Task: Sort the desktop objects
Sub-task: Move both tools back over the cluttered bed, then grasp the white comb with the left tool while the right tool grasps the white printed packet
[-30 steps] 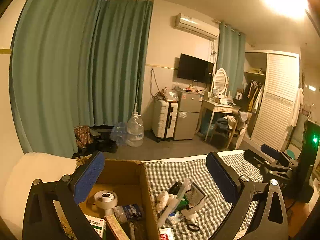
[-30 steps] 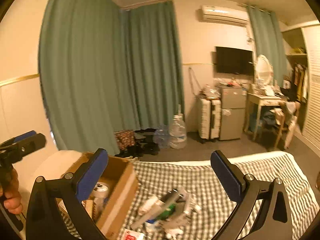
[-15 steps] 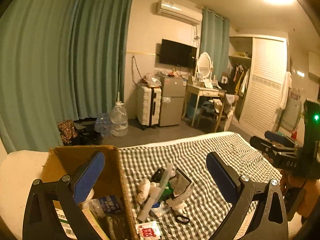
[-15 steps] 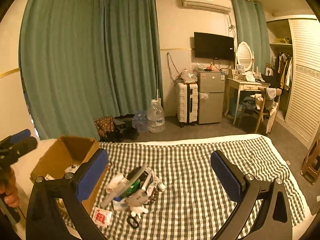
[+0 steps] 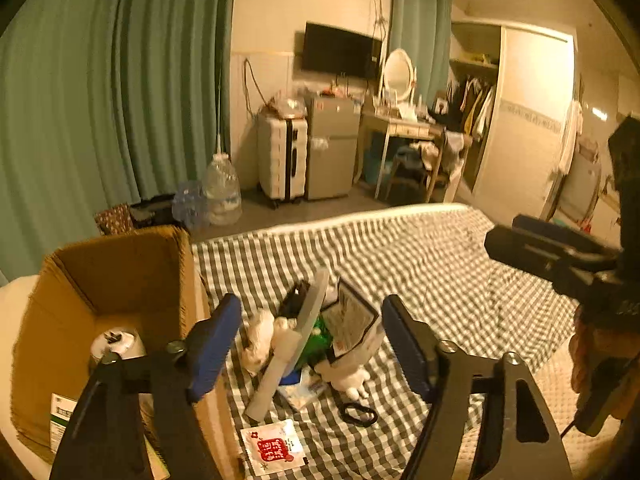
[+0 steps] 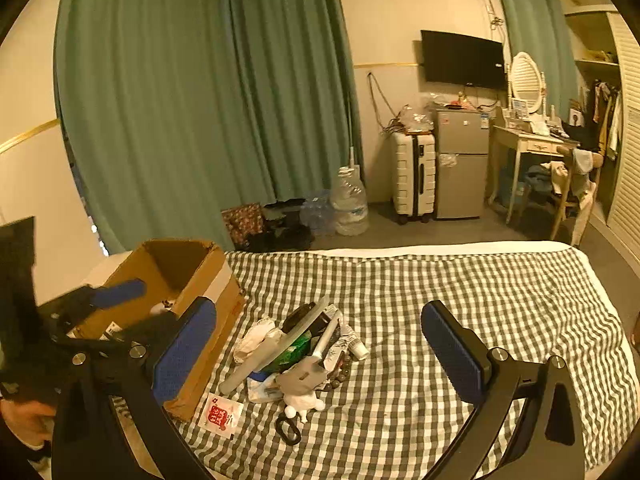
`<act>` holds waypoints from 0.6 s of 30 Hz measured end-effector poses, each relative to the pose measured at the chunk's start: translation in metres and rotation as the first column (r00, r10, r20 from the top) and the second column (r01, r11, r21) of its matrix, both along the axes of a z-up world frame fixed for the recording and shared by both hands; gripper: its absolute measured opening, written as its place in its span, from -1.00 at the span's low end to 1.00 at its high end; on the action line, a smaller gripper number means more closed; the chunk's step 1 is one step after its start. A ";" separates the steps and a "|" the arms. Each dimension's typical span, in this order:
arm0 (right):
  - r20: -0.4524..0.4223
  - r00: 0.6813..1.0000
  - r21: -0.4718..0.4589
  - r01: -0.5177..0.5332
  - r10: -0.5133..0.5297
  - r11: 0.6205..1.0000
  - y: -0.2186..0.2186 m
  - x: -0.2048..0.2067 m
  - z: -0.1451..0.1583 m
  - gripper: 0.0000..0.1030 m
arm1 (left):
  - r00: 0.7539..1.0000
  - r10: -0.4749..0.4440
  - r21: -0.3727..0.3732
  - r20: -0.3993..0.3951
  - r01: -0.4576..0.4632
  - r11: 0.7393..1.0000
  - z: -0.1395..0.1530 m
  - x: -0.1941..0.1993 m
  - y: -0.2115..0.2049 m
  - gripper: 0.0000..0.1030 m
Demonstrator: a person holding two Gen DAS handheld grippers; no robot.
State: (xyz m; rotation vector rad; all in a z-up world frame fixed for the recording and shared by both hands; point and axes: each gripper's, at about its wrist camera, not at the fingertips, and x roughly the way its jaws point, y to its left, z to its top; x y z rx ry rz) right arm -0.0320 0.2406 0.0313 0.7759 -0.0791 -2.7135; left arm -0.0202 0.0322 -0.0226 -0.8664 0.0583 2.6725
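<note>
Item: heap of small desktop objects (image 5: 316, 340) on the checked cover (image 5: 420, 264), lying just ahead of and below the left gripper (image 5: 312, 348), framed between its blue pads; a long pale flat piece (image 5: 296, 340) leans through the heap, its long axis running from near-low to far-high, roughly along the gripper's pointing line. Left gripper: jaws closing, part-way in, pads pressing on nothing; cardboard box (image 5: 120, 280) immediately to its left. Right gripper (image 6: 320, 354): spread wide, empty, with the heap ahead between its pads and the left gripper judged nearer
</note>
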 end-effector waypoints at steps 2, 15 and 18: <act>0.021 1.000 0.004 0.002 -0.002 1.000 -0.002 -0.010 -0.009 0.95 | 1.000 0.000 -0.011 0.025 0.000 1.000 -0.013 -0.006 0.005 0.28; 0.206 0.978 -0.059 0.004 0.008 0.998 -0.005 -0.051 -0.063 0.56 | 0.994 0.014 -0.071 0.110 -0.006 0.997 -0.069 -0.035 0.019 0.20; 0.241 0.970 -0.057 -0.007 0.021 0.998 -0.009 -0.058 -0.077 0.41 | 0.994 0.001 -0.096 0.110 0.010 0.995 -0.078 -0.042 0.025 0.04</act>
